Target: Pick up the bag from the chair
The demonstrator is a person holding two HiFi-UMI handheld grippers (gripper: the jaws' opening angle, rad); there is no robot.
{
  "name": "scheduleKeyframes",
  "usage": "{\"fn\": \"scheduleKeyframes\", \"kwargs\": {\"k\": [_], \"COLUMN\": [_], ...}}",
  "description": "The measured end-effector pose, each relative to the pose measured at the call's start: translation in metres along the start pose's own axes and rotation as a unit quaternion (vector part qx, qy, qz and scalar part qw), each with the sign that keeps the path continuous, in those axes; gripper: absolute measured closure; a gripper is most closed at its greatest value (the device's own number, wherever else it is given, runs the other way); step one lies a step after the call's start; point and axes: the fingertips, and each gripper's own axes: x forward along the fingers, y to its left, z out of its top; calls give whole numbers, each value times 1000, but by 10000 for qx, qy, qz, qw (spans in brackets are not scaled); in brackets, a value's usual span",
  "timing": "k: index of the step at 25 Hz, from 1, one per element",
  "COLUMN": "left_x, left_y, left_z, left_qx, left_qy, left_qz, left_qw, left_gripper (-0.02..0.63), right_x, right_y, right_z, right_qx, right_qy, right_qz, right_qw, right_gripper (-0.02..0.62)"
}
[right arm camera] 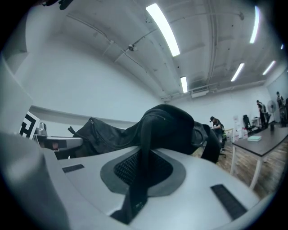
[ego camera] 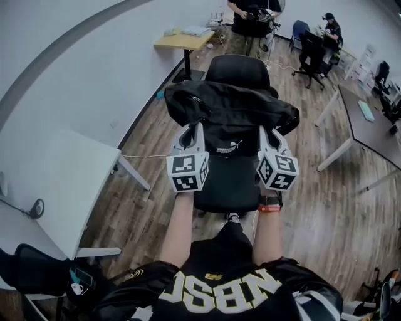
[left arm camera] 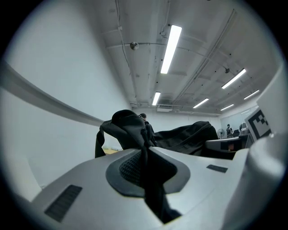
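Note:
A black bag [ego camera: 232, 113] hangs lifted above the seat of a black office chair [ego camera: 227, 182], held up at both sides. My left gripper [ego camera: 192, 139] is shut on the bag's left strap [left arm camera: 148, 179], which runs between the jaws up to the bag [left arm camera: 130, 130]. My right gripper [ego camera: 268, 139] is shut on the right strap [right arm camera: 143, 166], and the bag [right arm camera: 166, 128] bulges just beyond the jaws. The chair's backrest [ego camera: 238, 69] rises behind the bag.
A white table [ego camera: 56, 182] stands at the left, a grey desk [ego camera: 366, 128] at the right. A small wooden desk [ego camera: 183, 41] sits far back by the wall. People stand and sit at the back of the room [ego camera: 250, 19]. Wood floor surrounds the chair.

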Motion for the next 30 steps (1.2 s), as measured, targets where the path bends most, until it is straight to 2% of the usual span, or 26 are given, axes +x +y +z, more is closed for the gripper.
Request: {"fn": "scheduleKeyframes", "kwargs": {"k": [7, 19, 30], "left_x": [-12, -14, -6], "left_y": [-7, -12, -12], "left_z": [26, 32, 39], "left_qx": [77, 73, 94], "left_qy": [-320, -367, -423], "left_qz": [-153, -246, -378], "left_qw": [9993, 9990, 9983], "left_gripper": [569, 568, 568], "right_x": [-16, -21, -18], "right_y": [12, 16, 17], "right_z": [35, 38, 49], "right_qx": [-183, -186, -208], "right_qy": [-400, -363, -527], "right_qz": [-55, -18, -82], "right_qw": [9990, 9992, 9984], "right_gripper": [560, 560, 560]}}
